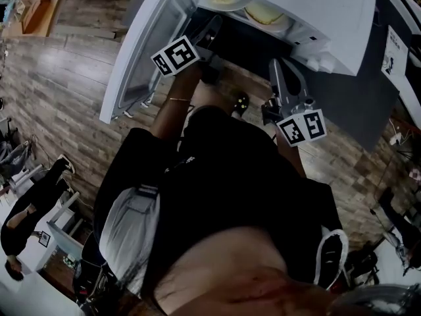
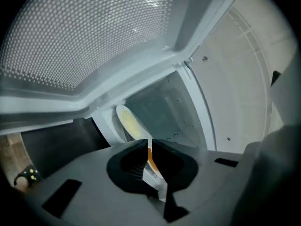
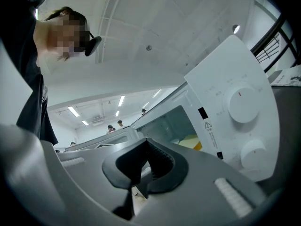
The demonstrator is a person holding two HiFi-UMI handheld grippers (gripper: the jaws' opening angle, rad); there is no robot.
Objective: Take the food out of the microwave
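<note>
Wood-plank flooring [image 1: 59,97] fills the left side of the head view. At 12 o'clock stands the white microwave [image 1: 329,18], with its door [image 1: 141,58] swung open toward 10 o'clock. The left gripper [image 2: 149,147] reaches into the cavity — jaws clamped on the rim of a white plate [image 2: 128,120] carrying yellow food, seen nearly edge-on in the left gripper view. A second plate [image 1: 266,15] lies inside the cavity at 1 o'clock. The right gripper [image 3: 146,147] sits outside, at 4 o'clock from the opening — jaws pressed together with nothing between them, facing the control panel [image 3: 216,102] and its two dials.
</note>
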